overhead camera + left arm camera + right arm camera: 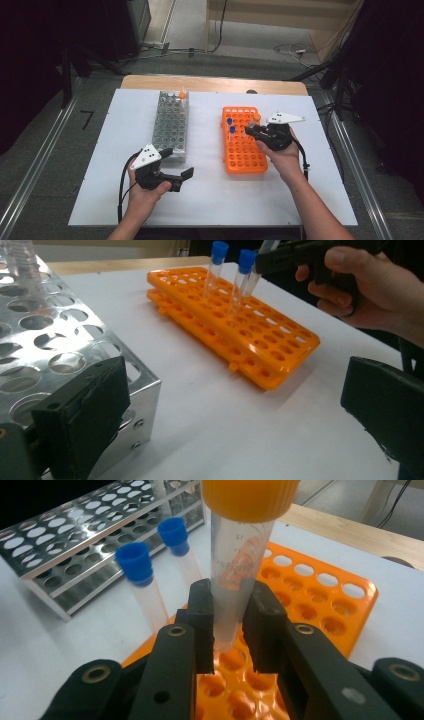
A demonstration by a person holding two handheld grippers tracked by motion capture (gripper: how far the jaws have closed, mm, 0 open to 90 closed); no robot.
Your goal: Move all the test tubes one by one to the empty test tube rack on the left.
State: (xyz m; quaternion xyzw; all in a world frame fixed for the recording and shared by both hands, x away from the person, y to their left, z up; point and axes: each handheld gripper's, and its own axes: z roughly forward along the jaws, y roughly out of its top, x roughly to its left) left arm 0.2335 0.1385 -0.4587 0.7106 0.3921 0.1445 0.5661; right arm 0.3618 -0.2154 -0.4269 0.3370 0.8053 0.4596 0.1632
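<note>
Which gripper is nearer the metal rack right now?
Left. The left gripper sits just off the metal rack's near corner; the right gripper is over the orange rack, jaws shut on an orange-capped tube.

Clear orange-capped tube [240, 565], upright, clamped between tool pads, lower tip above orange rack [320, 587] holes

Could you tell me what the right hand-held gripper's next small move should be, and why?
Probably lower the orange-capped tube straight down into the hole beneath it. The right hand-held gripper clamps the tube upright, its tip just above an empty hole of the orange rack, beside two blue-capped tubes.
</note>
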